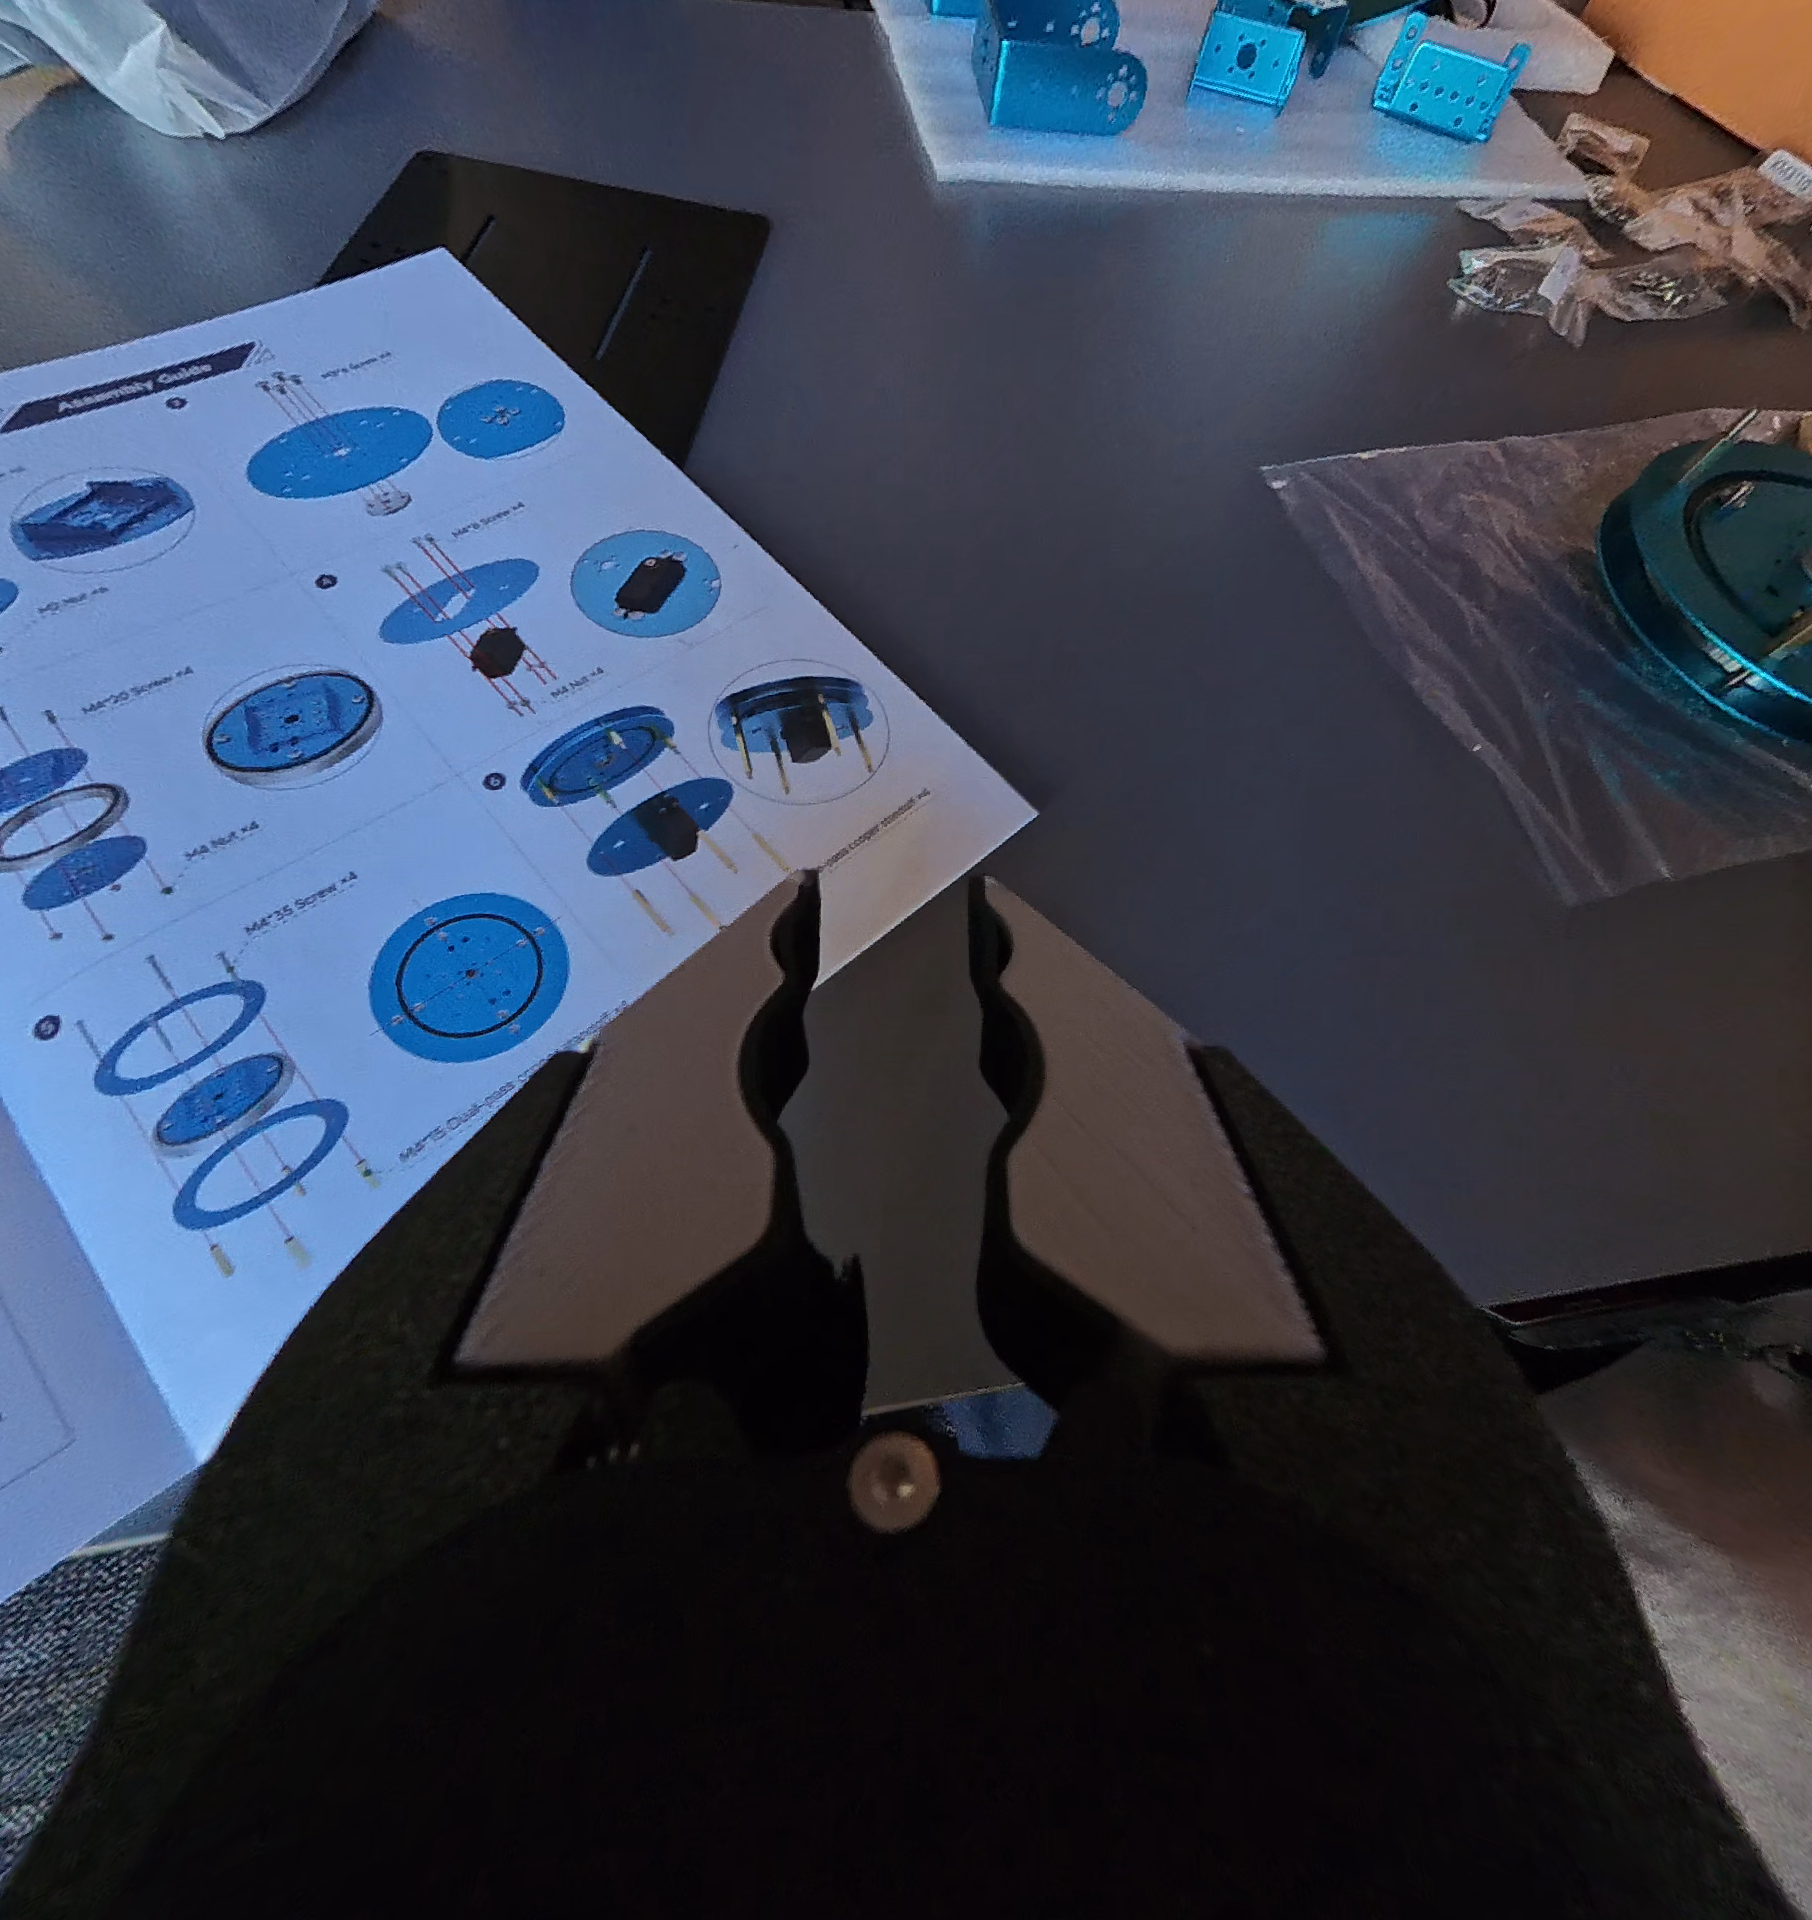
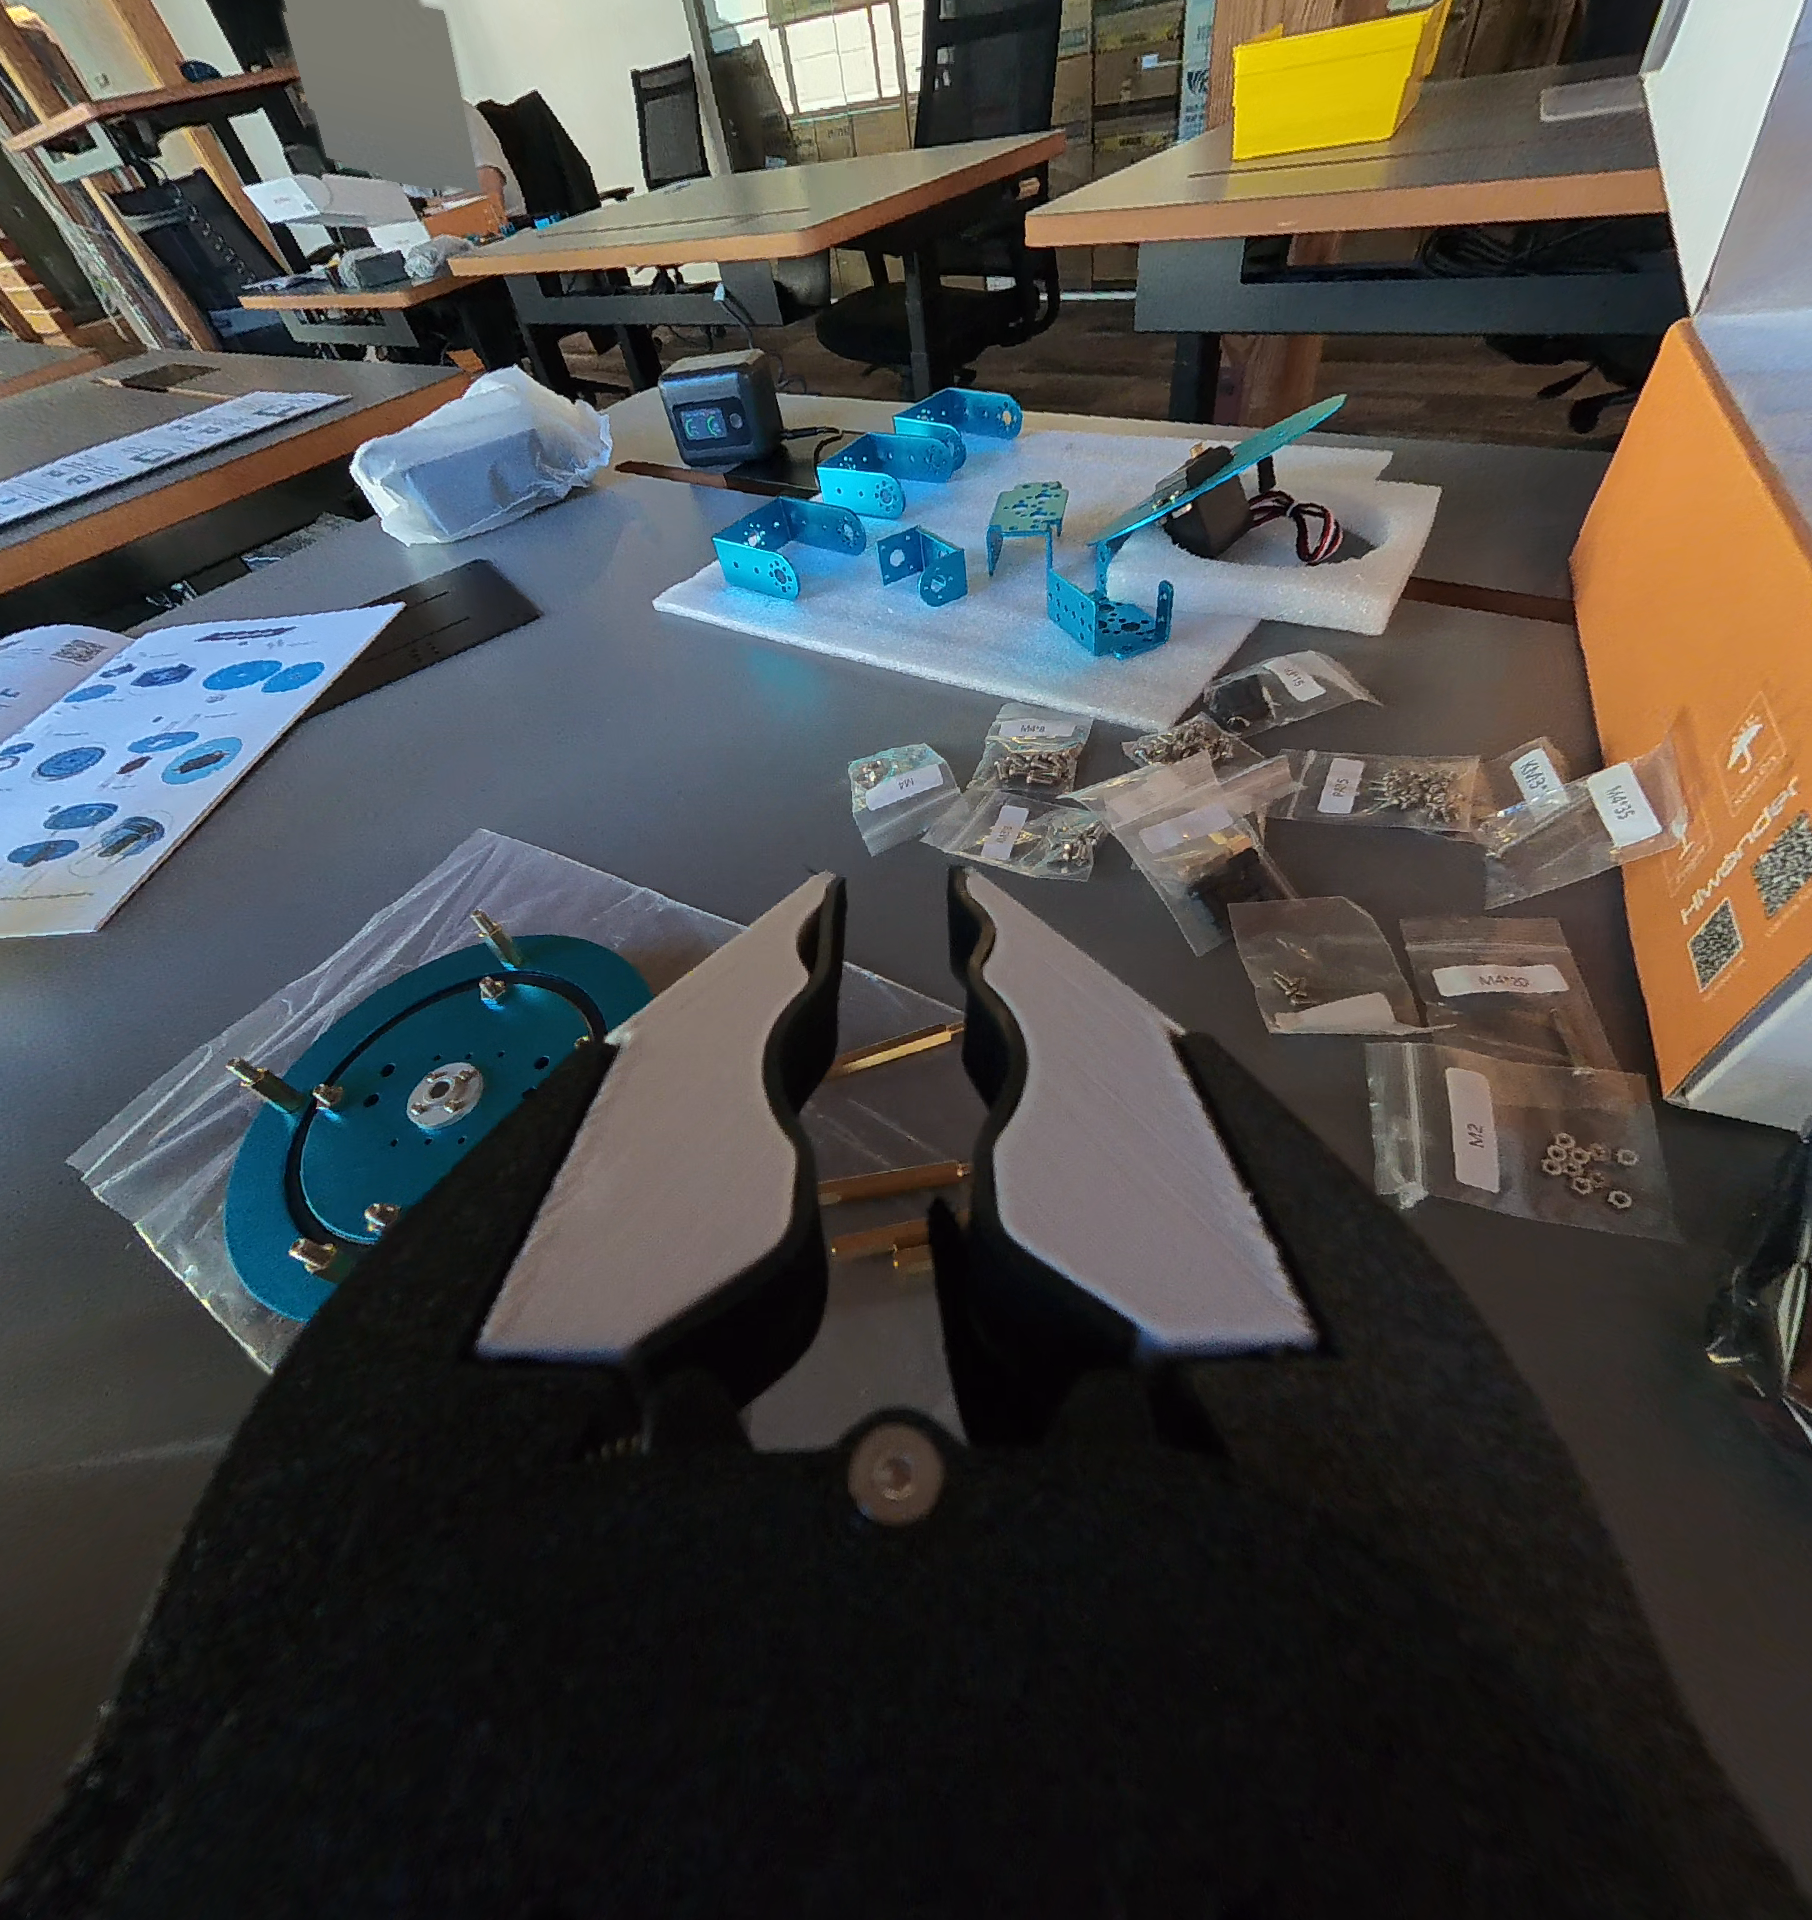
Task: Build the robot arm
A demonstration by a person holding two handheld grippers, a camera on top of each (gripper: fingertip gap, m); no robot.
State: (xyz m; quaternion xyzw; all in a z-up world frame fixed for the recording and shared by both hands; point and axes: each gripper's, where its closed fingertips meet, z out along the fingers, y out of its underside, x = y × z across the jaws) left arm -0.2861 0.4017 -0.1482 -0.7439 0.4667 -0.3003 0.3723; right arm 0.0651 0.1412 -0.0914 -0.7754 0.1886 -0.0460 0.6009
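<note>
My left gripper is open and empty, held above the grey table at the lower right corner of a printed assembly sheet. My right gripper is open and empty, hovering over several loose brass standoffs that lie on a clear plastic bag. A teal round disc assembly with upright brass standoffs sits on that bag just left of the right gripper. The disc also shows at the right edge of the left wrist view.
Blue metal brackets and a servo on a blue plate rest on white foam. Small bags of screws and nuts lie to the right. An orange box stands at the right edge. A black plate lies under the sheet.
</note>
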